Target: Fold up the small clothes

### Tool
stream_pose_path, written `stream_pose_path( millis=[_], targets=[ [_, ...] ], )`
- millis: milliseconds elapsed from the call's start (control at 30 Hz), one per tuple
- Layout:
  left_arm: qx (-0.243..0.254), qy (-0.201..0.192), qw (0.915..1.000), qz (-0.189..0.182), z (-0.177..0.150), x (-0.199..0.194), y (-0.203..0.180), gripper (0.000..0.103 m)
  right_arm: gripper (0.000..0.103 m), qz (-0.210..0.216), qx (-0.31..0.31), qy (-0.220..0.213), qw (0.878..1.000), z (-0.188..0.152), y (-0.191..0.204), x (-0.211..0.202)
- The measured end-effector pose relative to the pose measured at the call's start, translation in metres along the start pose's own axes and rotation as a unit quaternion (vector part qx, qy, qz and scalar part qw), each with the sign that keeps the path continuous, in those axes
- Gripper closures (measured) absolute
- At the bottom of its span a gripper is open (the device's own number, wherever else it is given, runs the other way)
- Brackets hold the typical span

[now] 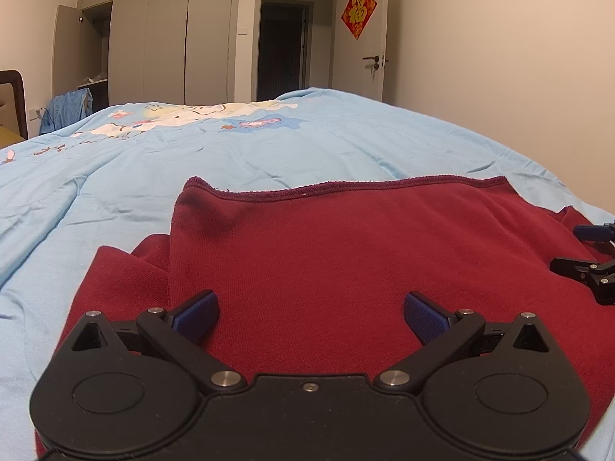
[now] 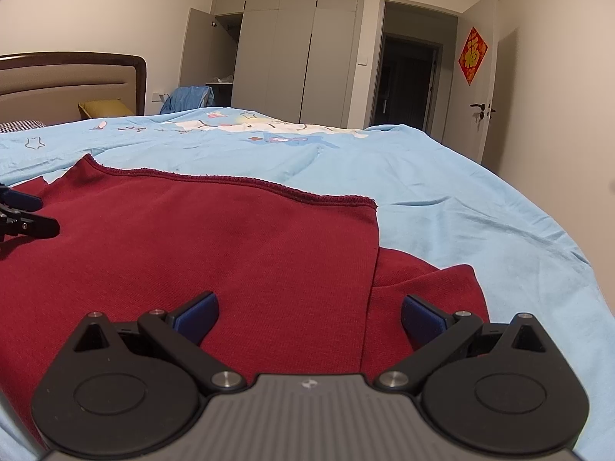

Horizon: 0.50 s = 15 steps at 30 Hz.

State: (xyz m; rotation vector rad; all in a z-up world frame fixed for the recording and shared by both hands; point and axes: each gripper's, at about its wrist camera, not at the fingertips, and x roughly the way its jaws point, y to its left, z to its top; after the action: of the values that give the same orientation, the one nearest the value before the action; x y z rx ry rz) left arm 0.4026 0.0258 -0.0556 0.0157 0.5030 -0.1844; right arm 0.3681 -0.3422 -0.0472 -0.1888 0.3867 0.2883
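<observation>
A dark red knit garment (image 1: 346,242) lies folded over on the light blue bedspread (image 1: 269,146), its stitched hem running along the far edge. My left gripper (image 1: 311,317) hovers open just above its near left part, blue pads spread wide with nothing between them. At the right edge of the left wrist view the right gripper (image 1: 588,253) shows over the cloth. In the right wrist view the same red garment (image 2: 230,238) fills the foreground; my right gripper (image 2: 309,317) is open over its near right part, by a vertical fold edge. The left gripper (image 2: 23,211) shows at the far left.
The bedspread (image 2: 442,192) extends far beyond the garment. A headboard (image 2: 69,80) and a yellow pillow (image 2: 103,109) stand at the left. Grey wardrobes (image 2: 292,46), one door open, an open doorway (image 2: 407,80) and a white door (image 2: 480,107) line the far wall.
</observation>
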Motion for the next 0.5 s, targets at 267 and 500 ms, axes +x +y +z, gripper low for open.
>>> stream_pose_path(
  millis=[267,500],
  targets=[
    [0.019,-0.017,0.9990,0.037,0.009,-0.064,-0.015,0.001,0.000,-0.018,-0.017,-0.007,1.000,-0.001,0.009,-0.002],
    [-0.063,0.006,0.9923,0.106,-0.017,-0.121,-0.008,0.001,0.000,-0.038,-0.041,-0.015,0.998,-0.002,0.017,-0.002]
  ],
)
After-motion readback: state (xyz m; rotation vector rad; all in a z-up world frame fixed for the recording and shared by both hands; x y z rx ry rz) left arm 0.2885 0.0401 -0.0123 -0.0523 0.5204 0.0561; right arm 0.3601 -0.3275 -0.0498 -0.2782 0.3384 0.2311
